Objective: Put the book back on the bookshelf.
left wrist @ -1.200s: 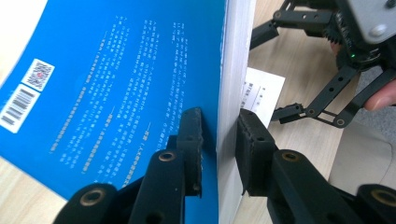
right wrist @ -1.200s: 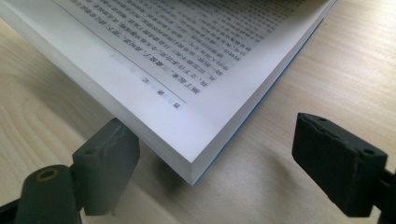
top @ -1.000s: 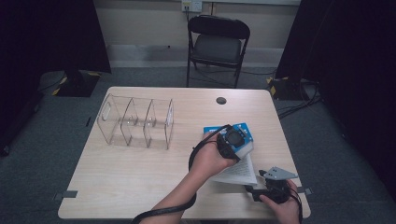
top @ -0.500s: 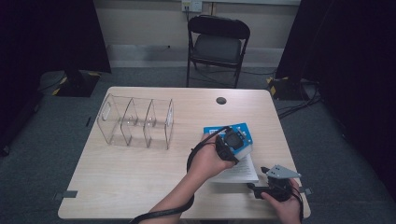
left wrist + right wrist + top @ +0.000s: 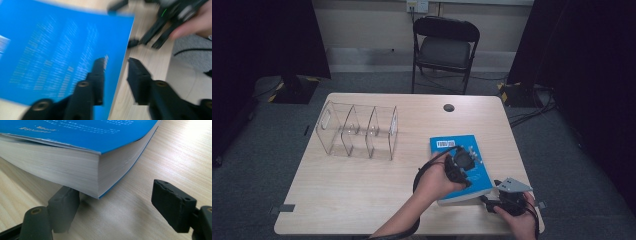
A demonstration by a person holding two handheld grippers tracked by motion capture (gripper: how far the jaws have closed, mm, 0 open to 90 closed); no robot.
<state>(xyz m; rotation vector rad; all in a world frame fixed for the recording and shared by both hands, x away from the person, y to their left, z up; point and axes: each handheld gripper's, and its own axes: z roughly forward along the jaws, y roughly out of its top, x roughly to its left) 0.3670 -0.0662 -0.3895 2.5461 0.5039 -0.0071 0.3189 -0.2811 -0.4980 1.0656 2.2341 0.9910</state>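
One pale wooden table (image 5: 362, 200), grey carpet (image 5: 252, 200), folding chair (image 5: 444, 47).

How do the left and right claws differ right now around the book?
The left claw is above the book, jaws narrowly apart and just opening; the right claw lies low on the table at the book's corner, jaws wide, just closing a little. Neither grips the book.

The blue book (image 5: 459, 167) carries a white barcode label and lines of white print, none legible
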